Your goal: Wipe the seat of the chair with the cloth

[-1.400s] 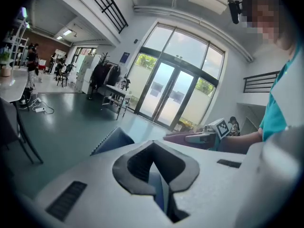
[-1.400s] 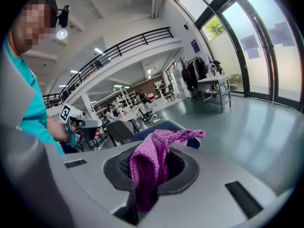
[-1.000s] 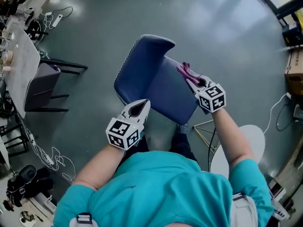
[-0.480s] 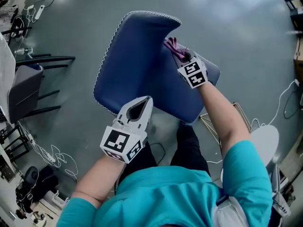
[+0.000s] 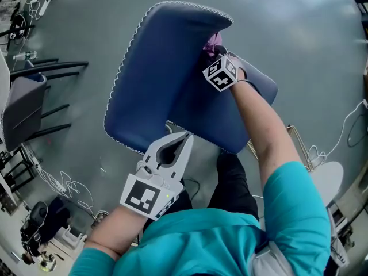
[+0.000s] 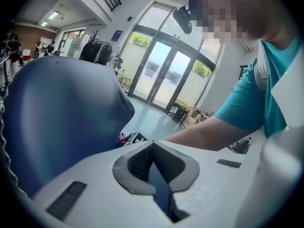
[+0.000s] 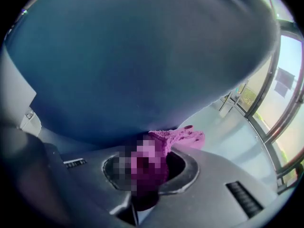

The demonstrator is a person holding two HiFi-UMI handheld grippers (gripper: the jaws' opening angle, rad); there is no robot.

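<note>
Head view: the blue chair (image 5: 161, 79) fills the middle, with its stitched edge curving from 12 round to 7 o'clock. Bare grey floor (image 5: 299, 50) lies open beyond it. The right gripper (image 5: 217, 49) pushes the purple cloth (image 5: 213, 40) in where seat meets back. The left gripper (image 5: 185, 137) hovers at 6, just beside the chair's near edge.

Left gripper view: jaws pinched together — seemingly on nothing.

Right gripper view: jaws clenched on the cloth — a tuft pokes out at 1 o'clock under the upholstery.

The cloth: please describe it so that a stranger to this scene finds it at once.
Find the big blue chair on the grey floor. Beside its backrest, the right gripper pinches a small crumpled cloth. It is the only pink-purple thing there.
</note>
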